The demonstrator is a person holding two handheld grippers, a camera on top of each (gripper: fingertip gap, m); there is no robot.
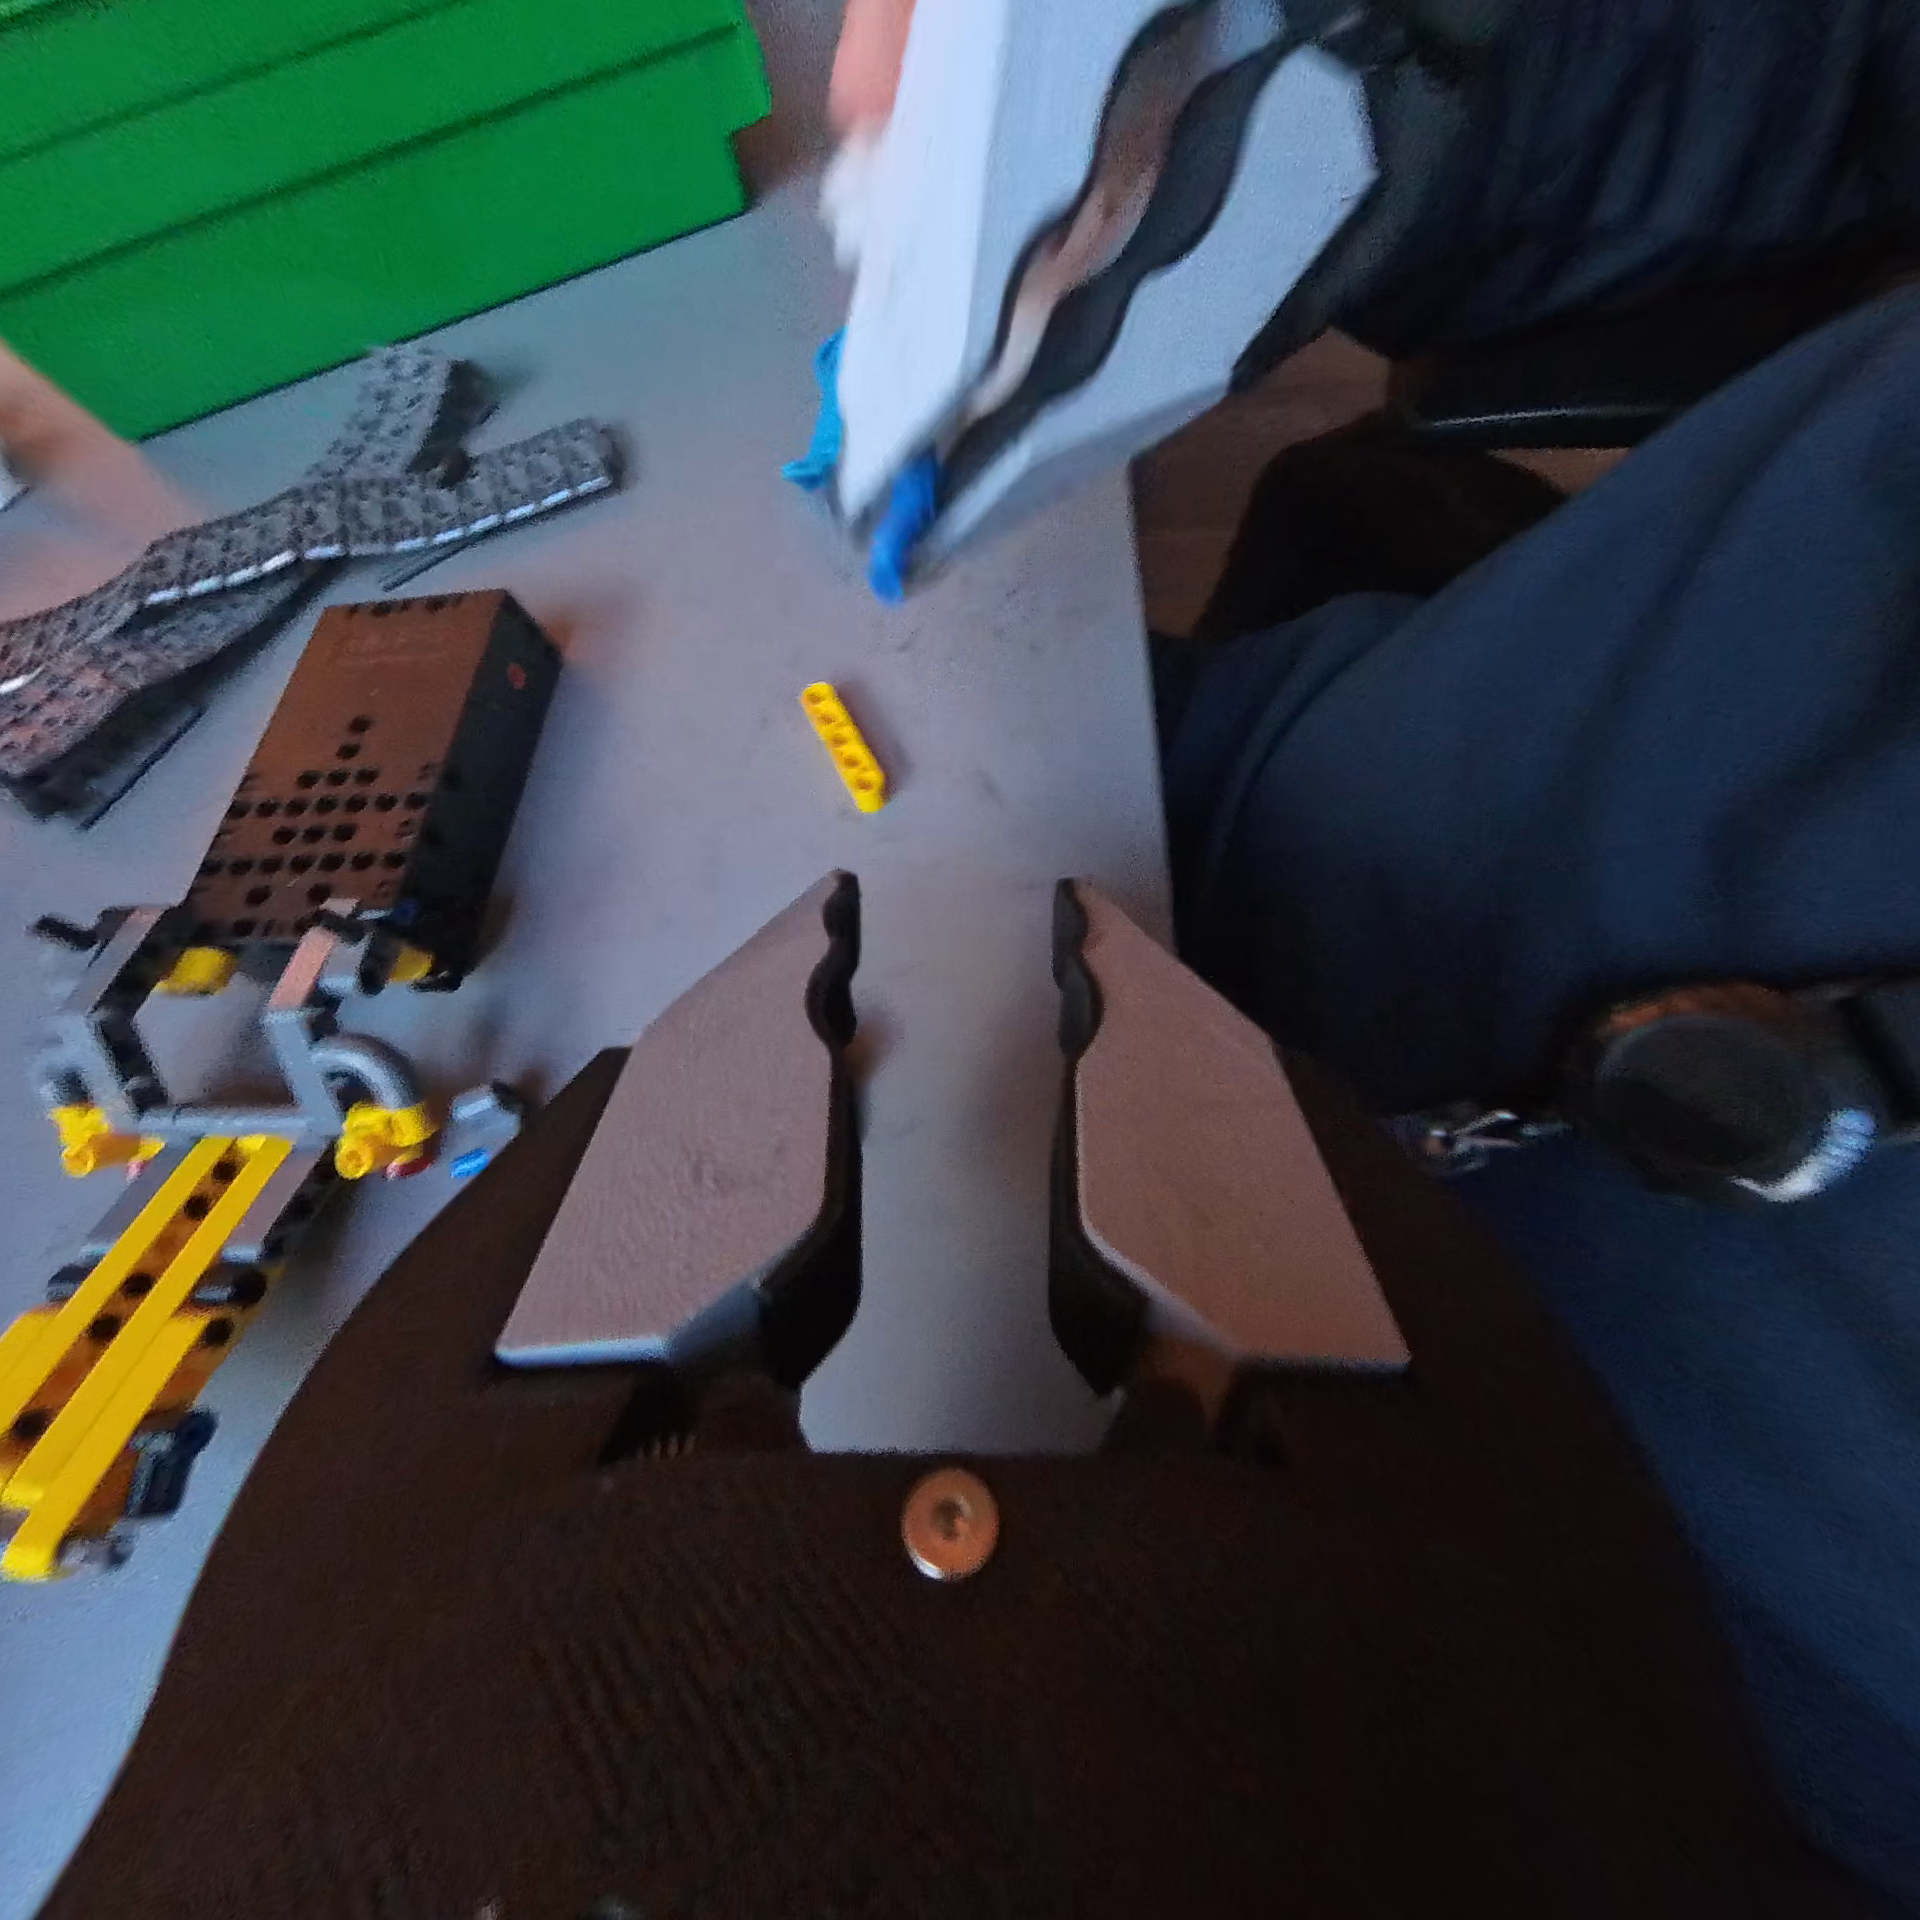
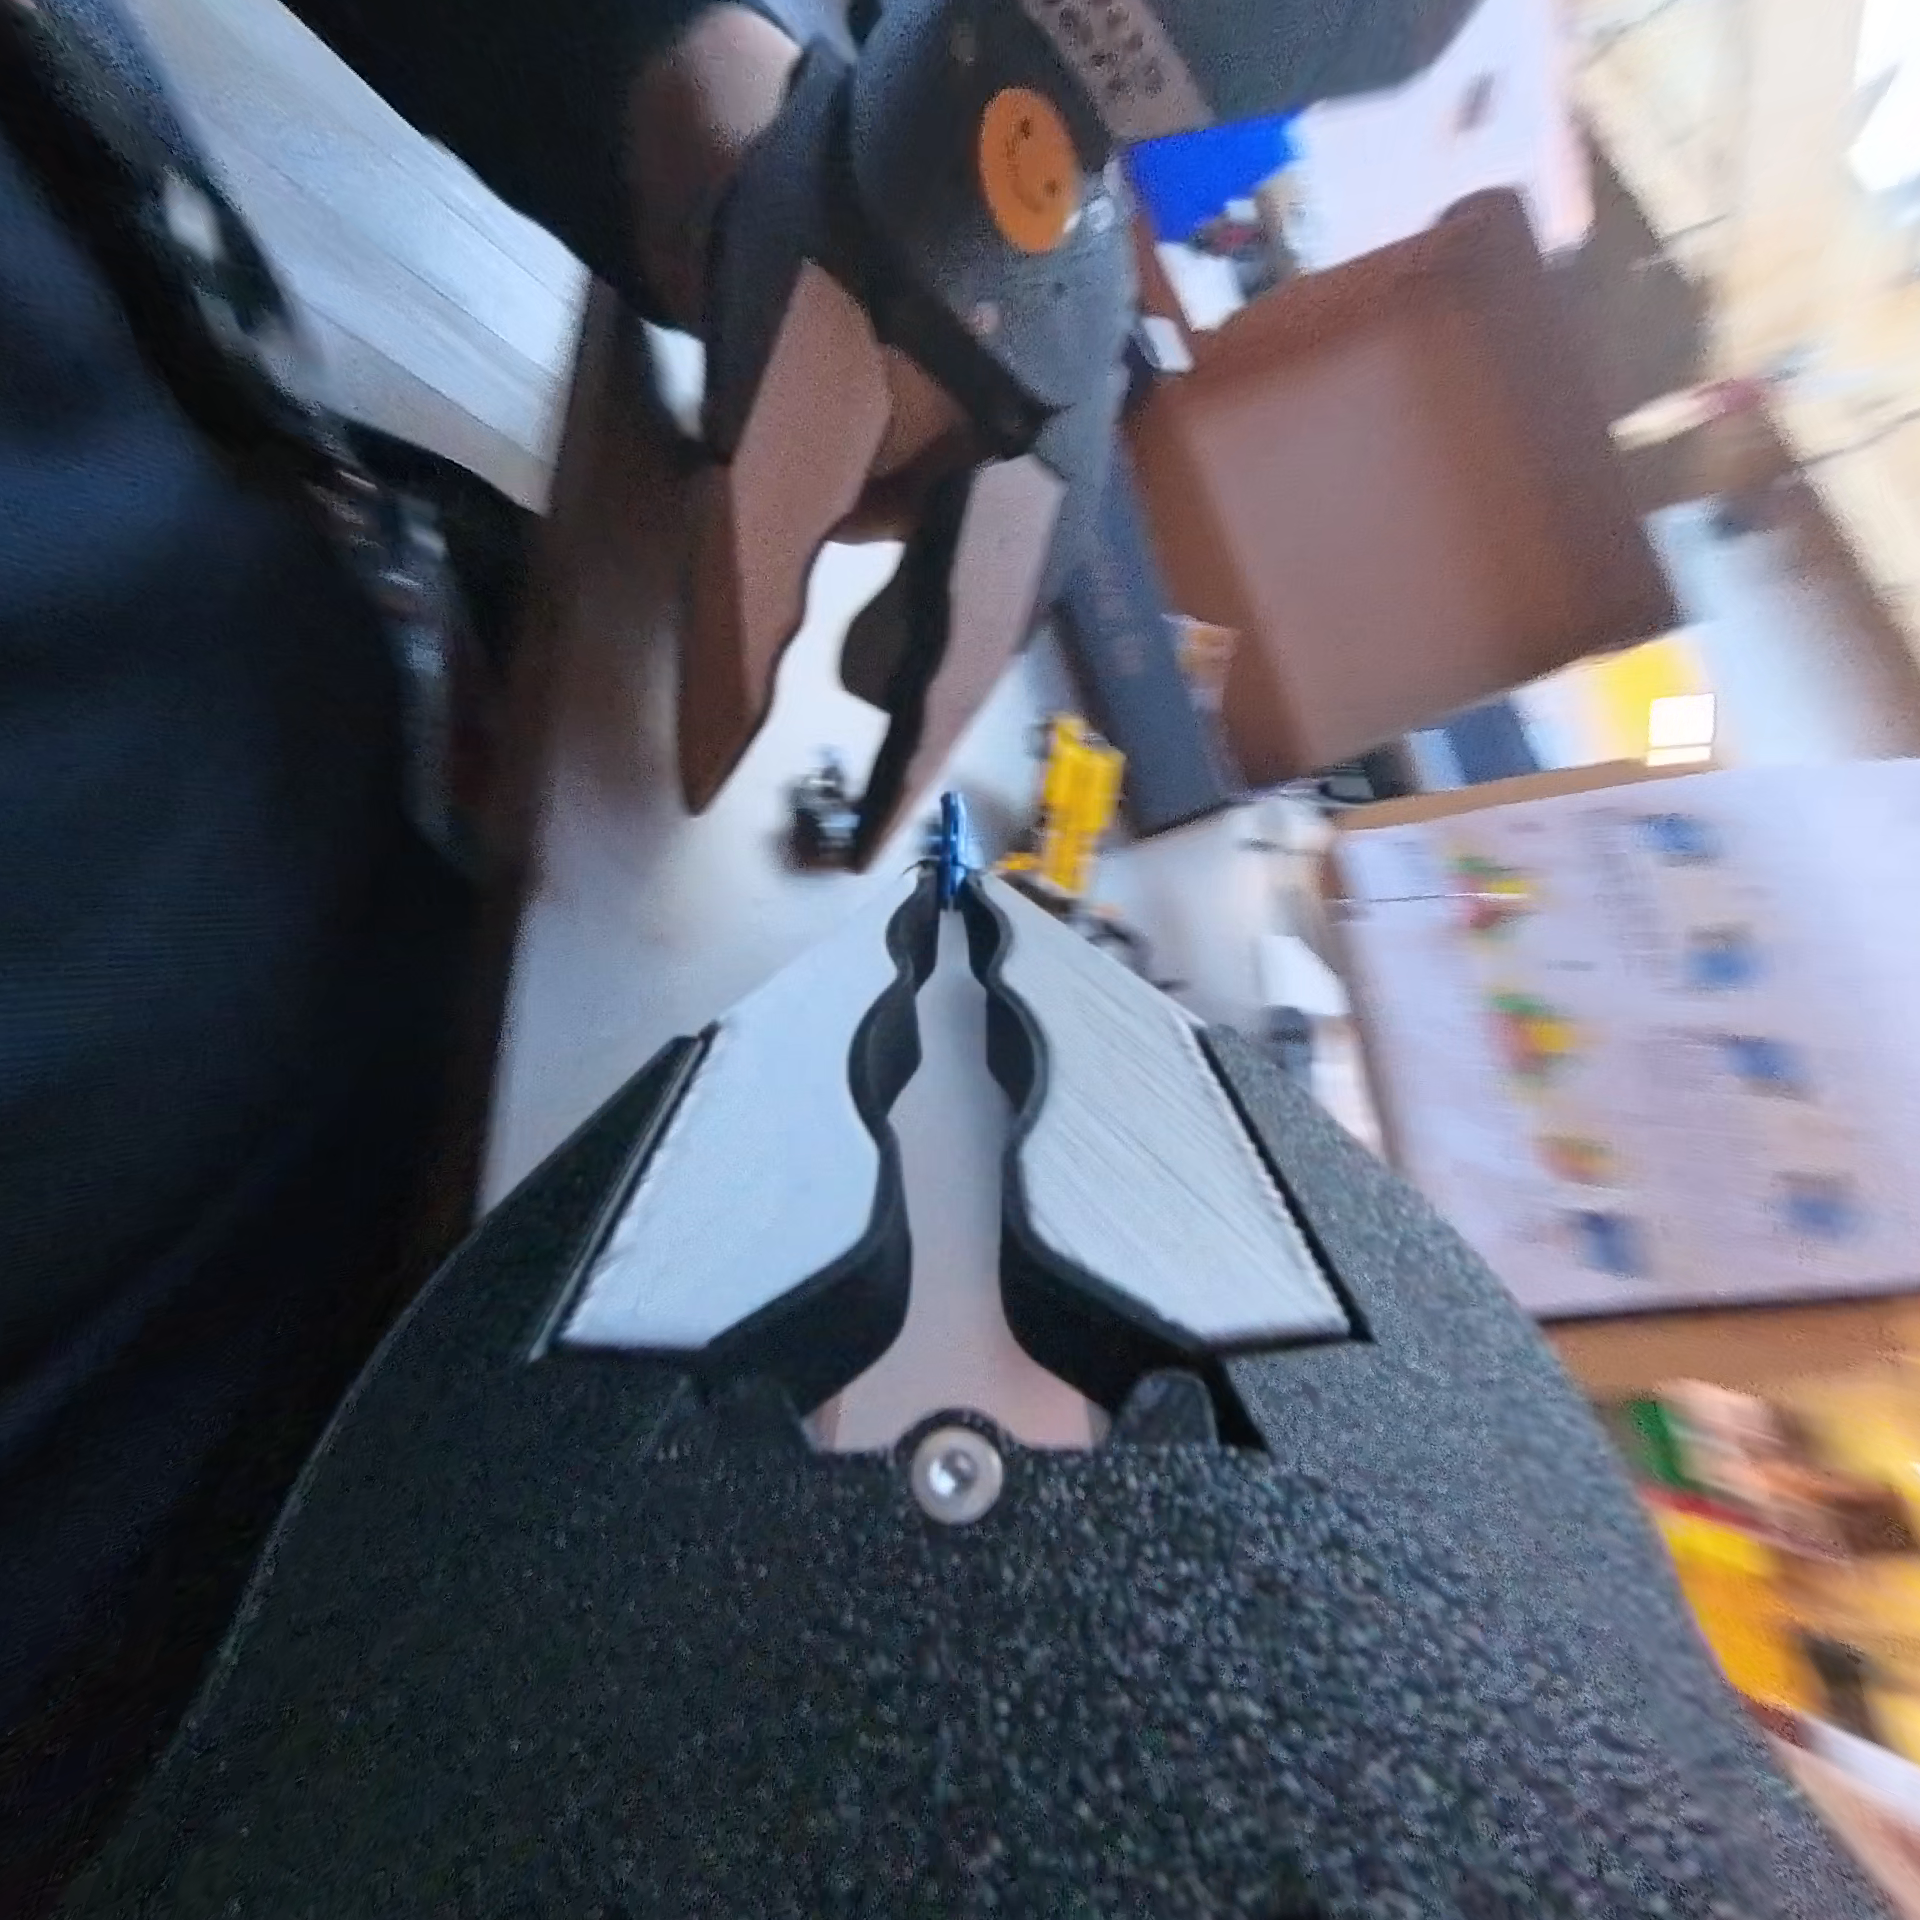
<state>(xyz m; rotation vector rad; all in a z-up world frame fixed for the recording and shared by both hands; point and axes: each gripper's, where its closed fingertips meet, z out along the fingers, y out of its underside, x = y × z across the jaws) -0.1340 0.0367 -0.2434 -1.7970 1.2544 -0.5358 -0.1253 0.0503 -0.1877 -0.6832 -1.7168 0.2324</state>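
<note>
Left gripper (image 1: 954, 904) hovers low over grey table (image 1: 707, 582), jaws spread wide w/ nothing between them, only bare tabletop showing thru the gap. Nearest thing: small yellow beam w/ holes (image 1: 844, 746), lying flat just ahead of the fingertips, not touching. To its left, a black perforated block (image 1: 384, 769) joined to a grey/yellow brick-built assembly (image 1: 208, 1101) w/ long yellow beams running toward the near edge. Farther back, dark studded strips (image 1: 312, 520) lie crossed, and green box (image 1: 364, 187) sits at the far side. Right gripper (image 2: 948, 899) is raised off the table, jaws nearly closed, pinching a small blue piece (image 2: 951, 842) at the very tips; piece sticks out past the fingertips, exact shape too blurred to tell. In left wrist view the same gripper (image 1: 914, 520) hangs tilted above the table's far right part, blue bit at its tip. Person's dark blue clothing (image 1: 1558, 779) fills the right side beyond the table edge. Printed sheet w/ coloured pics (image 2: 1621, 1039) lies to the right, blurred.
</note>
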